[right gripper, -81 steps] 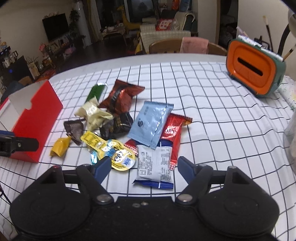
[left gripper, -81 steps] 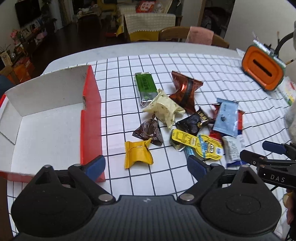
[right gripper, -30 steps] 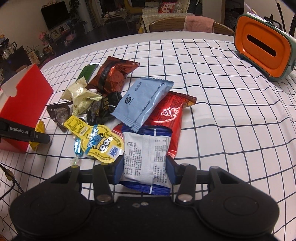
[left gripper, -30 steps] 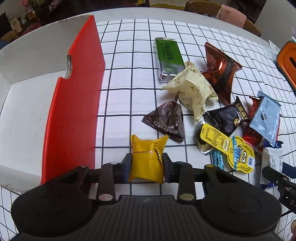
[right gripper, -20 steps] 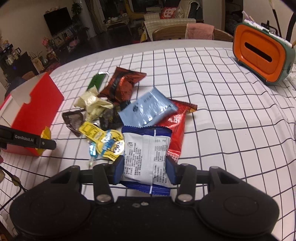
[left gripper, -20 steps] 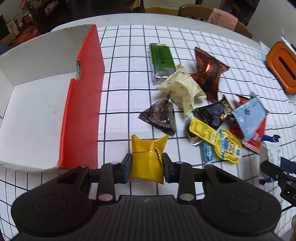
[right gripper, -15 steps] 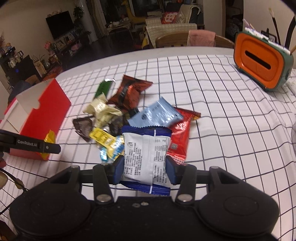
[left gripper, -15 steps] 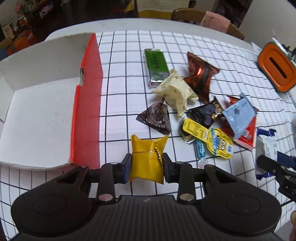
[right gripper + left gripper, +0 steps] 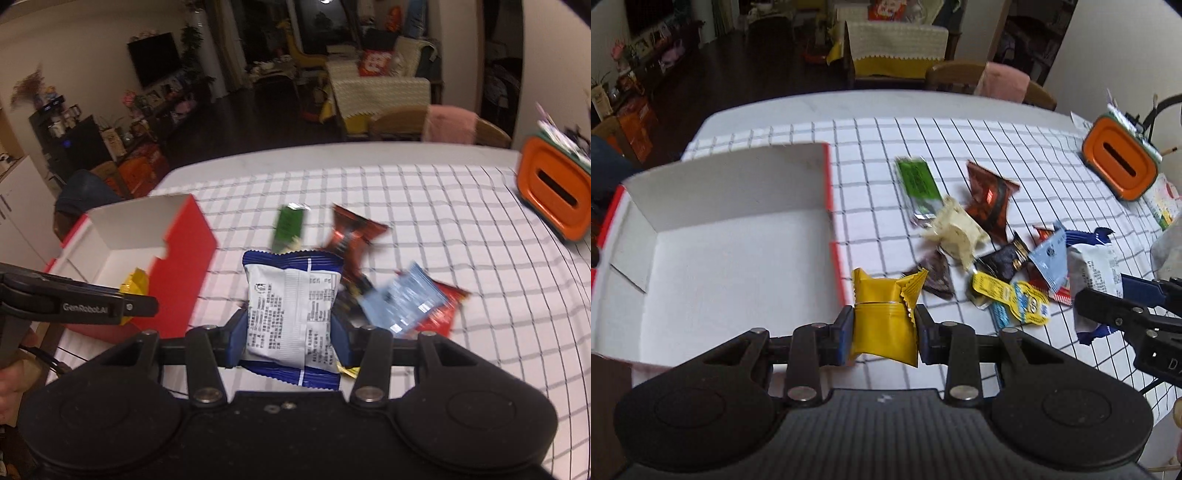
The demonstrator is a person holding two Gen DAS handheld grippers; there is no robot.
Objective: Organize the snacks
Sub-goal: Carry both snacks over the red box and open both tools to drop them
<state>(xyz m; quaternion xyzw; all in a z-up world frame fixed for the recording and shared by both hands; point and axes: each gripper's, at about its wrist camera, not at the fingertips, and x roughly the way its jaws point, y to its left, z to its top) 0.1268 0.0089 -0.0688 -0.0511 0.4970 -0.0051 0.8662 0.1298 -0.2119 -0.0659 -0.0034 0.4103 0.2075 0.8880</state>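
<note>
Two grips held: my left gripper [image 9: 884, 326] clenched the yellow candy [image 9: 884, 317], my right gripper [image 9: 288, 338] the white-and-blue packet [image 9: 291, 314].

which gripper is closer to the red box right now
Left. The left gripper, holding the yellow snack, hangs right at the red box's near corner. The right gripper, holding the white and blue packet, is further off, over the snack pile.
</note>
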